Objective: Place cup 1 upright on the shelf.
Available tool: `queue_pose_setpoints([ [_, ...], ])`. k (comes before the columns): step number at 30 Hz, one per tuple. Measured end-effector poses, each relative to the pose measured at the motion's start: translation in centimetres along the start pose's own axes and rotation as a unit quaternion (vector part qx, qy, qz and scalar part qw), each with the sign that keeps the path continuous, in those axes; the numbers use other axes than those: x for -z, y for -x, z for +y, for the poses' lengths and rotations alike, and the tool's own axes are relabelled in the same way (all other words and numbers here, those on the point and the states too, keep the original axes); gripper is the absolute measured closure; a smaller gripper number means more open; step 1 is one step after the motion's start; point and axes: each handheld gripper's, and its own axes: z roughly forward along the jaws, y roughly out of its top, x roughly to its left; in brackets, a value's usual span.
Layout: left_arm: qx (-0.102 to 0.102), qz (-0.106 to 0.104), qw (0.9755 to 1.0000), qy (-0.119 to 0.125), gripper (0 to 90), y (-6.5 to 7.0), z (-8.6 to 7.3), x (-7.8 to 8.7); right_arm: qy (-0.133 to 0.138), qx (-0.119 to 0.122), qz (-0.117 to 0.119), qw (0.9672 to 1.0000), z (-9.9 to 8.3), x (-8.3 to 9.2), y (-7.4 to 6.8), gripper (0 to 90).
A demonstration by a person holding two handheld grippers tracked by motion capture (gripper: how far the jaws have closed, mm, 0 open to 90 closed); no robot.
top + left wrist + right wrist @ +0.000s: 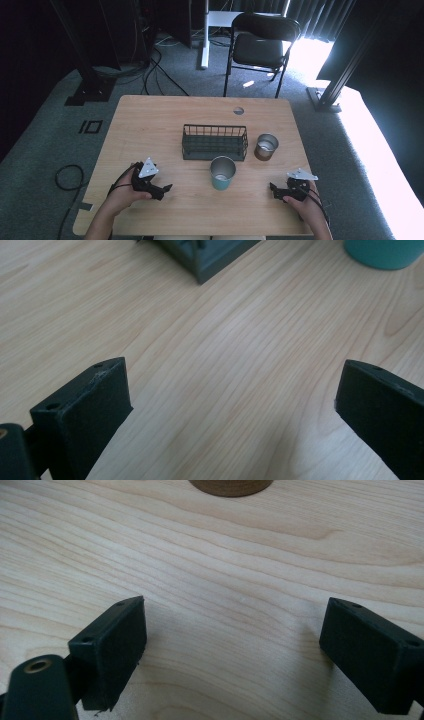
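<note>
The left tool [166, 189] rests on the pale wooden counter [150, 120] with its jaws wide apart and nothing between them. The right tool [273, 189] is the same. Between them stands a teal metal cup [222, 173]. Behind it sits a dark wire basket [214, 142], with a brown metal cup [265, 146] beside it.

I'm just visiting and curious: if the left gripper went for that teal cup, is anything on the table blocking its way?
Nothing visible does. The left gripper rests open on the table, and only bare wood lies between it and the teal cup. The wire basket stands behind the cup, off that path, and the brown cup sits further right.
</note>
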Motion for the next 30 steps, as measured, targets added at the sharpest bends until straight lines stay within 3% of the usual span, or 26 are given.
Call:
queue_pose_setpoints([
  [7, -0.029, -0.024, 0.9992, 0.012, 2.0, 1.2, 1.3, -0.8, 0.000, 0.000, 0.000, 1.0000, 0.0, 0.0, 0.0, 11.0],
  [17, -0.043, -0.050, 0.9976, 0.023, 1.9, 2.3, 2.7, -1.5, 0.000, -0.001, 0.000, 1.0000, 0.0, 0.0, 0.0, 11.0],
  [30, -0.072, -0.081, 0.9934, 0.037, 1.9, 4.2, 5.1, -3.0, 0.000, -0.001, 0.000, 1.0000, 0.0, 0.0, 0.0, 11.0],
])
